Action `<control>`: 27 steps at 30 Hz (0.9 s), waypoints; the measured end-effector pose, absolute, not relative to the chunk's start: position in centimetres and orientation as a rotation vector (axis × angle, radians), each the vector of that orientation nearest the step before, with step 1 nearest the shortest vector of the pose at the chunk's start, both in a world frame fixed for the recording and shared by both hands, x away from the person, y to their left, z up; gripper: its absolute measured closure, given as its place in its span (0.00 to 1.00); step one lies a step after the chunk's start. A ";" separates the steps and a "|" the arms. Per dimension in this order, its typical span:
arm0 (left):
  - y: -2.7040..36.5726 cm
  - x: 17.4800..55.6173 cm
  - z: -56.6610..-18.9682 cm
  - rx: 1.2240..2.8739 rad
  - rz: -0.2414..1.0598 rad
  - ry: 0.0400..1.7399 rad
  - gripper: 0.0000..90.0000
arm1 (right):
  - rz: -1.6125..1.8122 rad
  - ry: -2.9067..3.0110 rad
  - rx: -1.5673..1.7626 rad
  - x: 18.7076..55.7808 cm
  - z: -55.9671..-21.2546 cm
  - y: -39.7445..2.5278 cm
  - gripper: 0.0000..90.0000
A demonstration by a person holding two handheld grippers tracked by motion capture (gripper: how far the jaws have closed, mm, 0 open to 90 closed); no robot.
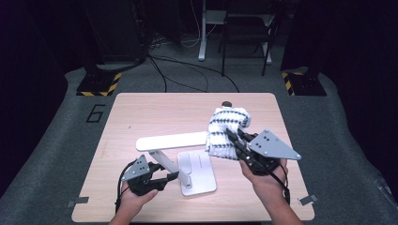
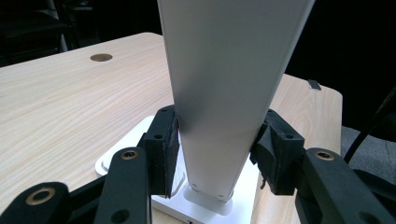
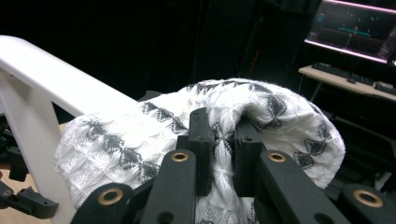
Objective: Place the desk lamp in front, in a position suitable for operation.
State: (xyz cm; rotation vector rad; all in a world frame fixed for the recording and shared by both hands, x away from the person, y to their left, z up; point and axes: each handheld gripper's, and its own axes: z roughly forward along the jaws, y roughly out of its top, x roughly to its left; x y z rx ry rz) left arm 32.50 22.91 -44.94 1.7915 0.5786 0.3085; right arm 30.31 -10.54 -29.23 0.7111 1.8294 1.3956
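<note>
- The right gripper (image 1: 236, 136) has its two black jaws pinched tight on a fold of the knitted hat (image 1: 226, 131). In the right gripper view the white and grey wool (image 3: 205, 140) is squeezed between them.
- The hat is up in the air, off the table (image 1: 141, 112). It hangs at the end of the white lamp's long arm (image 1: 171, 140), and seems to be draped over the tip.
- The left gripper (image 1: 170, 178) has its jaws on both sides of the lamp post (image 2: 224, 116), down low near the flat white base (image 1: 199, 171). The black pads (image 2: 170, 149) look pressed against the post, so it is clamped.
- I think the job now is to put the hat on the end of the lamp, or pull it snug there.
- To do it well, keep the left gripper squeezing so the lamp does not tip or slide.
- Move the hat slowly along the arm, not sideways. A sideways tug could swing the arm.
- Keep the pinch on the wool until the hat sits on its own. Wool is soft and stretchy, so it can slip or sag.
- Only then let the right jaws come apart.
</note>
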 end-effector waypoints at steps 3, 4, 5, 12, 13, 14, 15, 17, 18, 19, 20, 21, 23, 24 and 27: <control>22.9 32.5 -44.9 1.791 0.310 0.578 0.60 | 1.406 1.841 0.681 30.3 -29.2 -9.2 0.90; 22.9 32.5 -44.9 1.792 0.309 0.578 0.60 | 1.410 1.843 0.676 30.3 -29.1 -8.9 0.90; 22.9 32.5 -44.9 1.793 0.309 0.577 0.59 | 1.419 1.848 0.665 30.3 -29.1 -8.4 0.90; 22.9 32.5 -44.9 1.792 0.309 0.582 0.59 | 1.460 1.873 0.622 29.9 -29.0 -5.7 0.90; 22.9 32.5 -44.9 1.794 0.310 0.581 0.59 | 1.468 1.880 0.600 29.9 -29.0 -5.2 0.90; 22.9 32.5 -44.9 1.793 0.310 0.582 0.59 | 1.468 1.880 0.600 29.9 -29.0 -5.2 0.90; 22.9 32.5 -44.9 1.794 0.310 0.582 0.59 | 1.479 1.889 0.594 29.8 -29.0 -4.6 0.90; 22.9 32.5 -44.9 1.794 0.311 0.581 0.59 | 1.486 1.892 0.583 29.9 -28.9 -4.2 0.90; 22.9 32.5 -44.9 1.796 0.312 0.578 0.59 | 1.490 1.894 0.578 29.9 -28.9 -4.0 0.90; 22.9 32.5 -44.9 1.796 0.312 0.578 0.59 | 1.497 1.898 0.569 29.9 -28.9 -3.7 0.90; 22.9 32.5 -44.9 1.792 0.314 0.579 0.59 | 1.509 1.902 0.558 29.8 -28.9 -3.0 0.90; 22.9 32.5 -44.9 1.793 0.315 0.578 0.59 | 1.509 1.902 0.558 29.8 -28.9 -3.0 0.90; 22.9 32.5 -44.9 1.795 0.316 0.578 0.59 | 1.522 1.916 0.542 29.8 -28.8 -2.2 0.90; 22.9 32.5 -44.9 1.794 0.314 0.580 0.60 | 1.524 1.924 0.536 29.8 -28.8 -1.8 0.90; 22.9 32.5 -44.9 1.794 0.317 0.576 0.59 | 1.519 1.938 0.506 29.8 -28.6 -1.3 0.90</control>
